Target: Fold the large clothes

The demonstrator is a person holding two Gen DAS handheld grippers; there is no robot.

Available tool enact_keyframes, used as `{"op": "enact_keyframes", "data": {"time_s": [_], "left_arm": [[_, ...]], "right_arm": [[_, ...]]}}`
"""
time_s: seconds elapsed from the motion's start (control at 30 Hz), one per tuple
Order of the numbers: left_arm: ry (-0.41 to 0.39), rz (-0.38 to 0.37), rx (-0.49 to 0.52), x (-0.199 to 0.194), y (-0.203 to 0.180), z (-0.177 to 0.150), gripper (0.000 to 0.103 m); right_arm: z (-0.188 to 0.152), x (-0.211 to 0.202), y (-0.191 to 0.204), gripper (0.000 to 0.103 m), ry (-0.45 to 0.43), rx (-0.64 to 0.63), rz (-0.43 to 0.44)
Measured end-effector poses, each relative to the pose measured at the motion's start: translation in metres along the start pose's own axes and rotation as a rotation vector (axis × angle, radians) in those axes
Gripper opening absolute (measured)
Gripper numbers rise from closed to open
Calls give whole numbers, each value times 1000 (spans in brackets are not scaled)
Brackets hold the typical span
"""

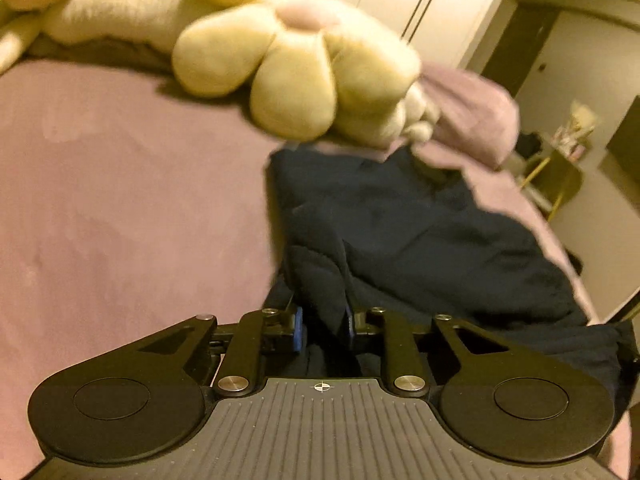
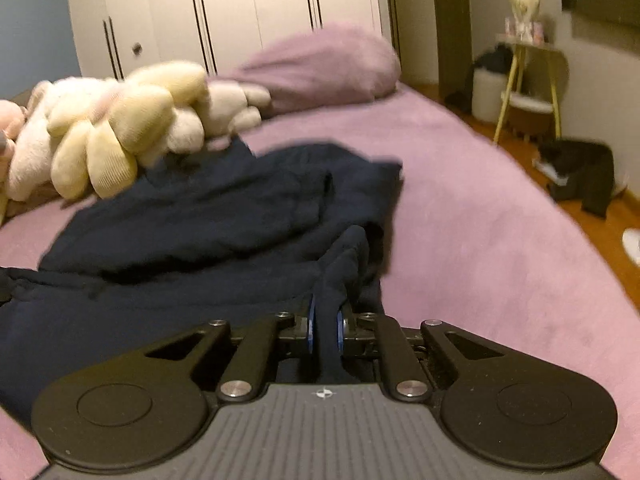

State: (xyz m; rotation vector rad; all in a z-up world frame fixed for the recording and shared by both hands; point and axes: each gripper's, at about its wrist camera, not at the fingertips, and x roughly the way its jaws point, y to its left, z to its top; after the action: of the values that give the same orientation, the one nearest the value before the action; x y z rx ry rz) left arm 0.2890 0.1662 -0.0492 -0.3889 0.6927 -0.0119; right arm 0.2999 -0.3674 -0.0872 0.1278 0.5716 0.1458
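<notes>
Left tongs [image 1: 324, 326]: pressed together on a bunch of the dark blue garment [image 1: 420, 232], cloth bulging up betw. the blue pads. Right tongs [image 2: 325, 328]: also pinching the same garment, a thin fold squeezed betw. the pads. No earlier view, so nothing to say on motion.

Ahead of both tongs: rest of garment lying crumpled on the purple bed cover [image 2: 480, 200], far edge touching or just under the yellow flower cushion [image 1: 296, 64]. Further out: purple pillow [image 2: 328, 68], white wardrobe doors [image 2: 224, 8].

Possible trouble:
- Thin fold at right could slip out when pulled, esp. if cloth weight drags.
- Bunch at left maybe several layers, not one edge, so fold could come crooked.
- Far edge could catch on cushion and drag it, or stay wrinkled.
- Both views blurred; exact corner held, cannot tell.
</notes>
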Motion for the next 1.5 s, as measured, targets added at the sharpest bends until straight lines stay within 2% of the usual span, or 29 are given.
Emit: {"op": "enact_keyframes", "data": {"time_s": [0.17, 0.23, 0.3, 0.4, 0.43, 0.5, 0.57, 0.6, 0.67, 0.7, 0.8, 0.83, 0.93, 0.97, 1.03, 1.07, 1.13, 1.2, 1.23, 1.3, 1.33, 1.4, 1.5], "left_arm": [[-123, -25, 26, -23, -24, 45, 20], [-172, 17, 62, -15, -36, 62, 20], [-197, 60, 53, 6, -41, 77, 20], [-208, 94, 8, 38, -40, 82, 21], [-203, 115, 21, 50, -41, 80, 23], [-152, 172, 74, 81, -40, 70, 26], [-84, 183, 89, 100, -33, 58, 32], [-62, 174, 80, 104, -26, 53, 36], [-52, 119, 48, 105, -13, 43, 60], [-43, 84, 34, 104, -7, 41, 64], [20, -20, -27, 105, 8, 44, 65], [37, -25, -32, 106, 7, 45, 62], [46, 0, -18, 102, 4, 44, 39], [40, 5, -8, 99, 2, 43, 29], [35, 5, 5, 91, -3, 42, 21], [29, 6, 13, 83, -6, 43, 19], [5, -3, 35, 62, -11, 48, 18], [-42, -38, 39, 33, -15, 62, 18], [-67, -71, 27, 20, -17, 73, 17], [-136, -90, 15, 1, -28, 100, 17], [-177, -85, 28, -3, -36, 113, 18], [-275, -26, 70, 0, -54, 135, 18], [-384, 64, 96, 31, -79, 159, 19]], "right_arm": [[35, -25, 13, 9, -158, -33, -6], [57, -23, 18, 9, -212, -14, -6], [79, -7, 21, 9, -232, 16, -32], [99, 35, 18, 9, -199, 91, -65], [101, 49, 16, 9, -180, 116, -69], [97, 78, 18, 9, -125, 104, -98], [87, 107, 20, 10, -54, 59, -133], [80, 119, 19, 10, -21, 49, -139], [69, 134, 15, 12, 37, 50, -121], [65, 136, 14, 14, 45, 53, -113], [61, 133, 8, 20, 44, 71, -79], [61, 132, 5, 20, 48, 90, -59], [61, 134, -3, 20, 82, 137, -21], [61, 134, -2, 20, 87, 135, -20], [60, 130, 5, 18, 88, 97, -23], [58, 126, 9, 11, 83, 70, -30], [58, 112, 15, 9, 60, 39, -48], [65, 89, 17, 8, 0, 30, -48], [72, 74, 16, 8, -46, 41, -37], [92, 53, 14, 8, -125, 82, -1], [106, 45, 16, 8, -171, 98, -3], [131, 40, 25, 8, -246, 111, -23], [167, 57, 41, 8, -341, 123, -101]]}}
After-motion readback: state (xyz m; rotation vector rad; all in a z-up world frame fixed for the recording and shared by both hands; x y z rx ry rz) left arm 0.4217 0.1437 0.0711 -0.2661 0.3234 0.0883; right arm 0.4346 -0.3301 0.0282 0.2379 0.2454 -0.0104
